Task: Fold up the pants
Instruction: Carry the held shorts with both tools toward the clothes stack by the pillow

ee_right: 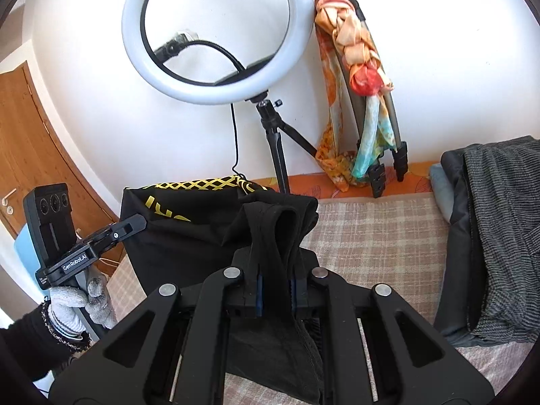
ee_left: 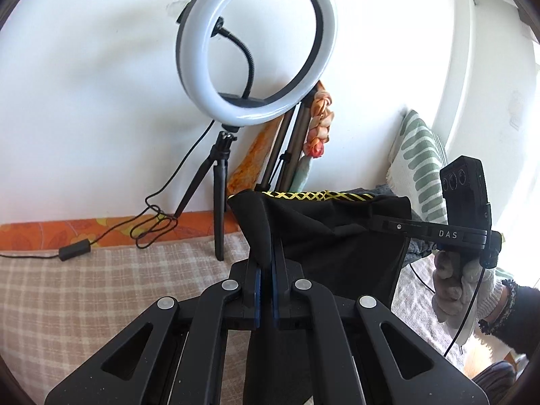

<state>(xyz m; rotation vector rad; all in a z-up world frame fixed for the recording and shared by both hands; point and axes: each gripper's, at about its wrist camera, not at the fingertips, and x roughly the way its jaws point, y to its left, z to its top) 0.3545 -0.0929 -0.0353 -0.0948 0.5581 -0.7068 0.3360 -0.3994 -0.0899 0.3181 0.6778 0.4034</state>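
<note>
Both claws, left claw and right claw, clamp the soft, limp black pants at the top edge's corners; thin fabric may slip.

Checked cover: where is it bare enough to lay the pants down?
Bare checked cover lies between the pants and the grey knit pile in the right wrist view. In the left wrist view a wide bare patch sits left of the pants, in front of the cable. The far edge is crowded: ring light tripod, folded tripod with scarf.
</note>
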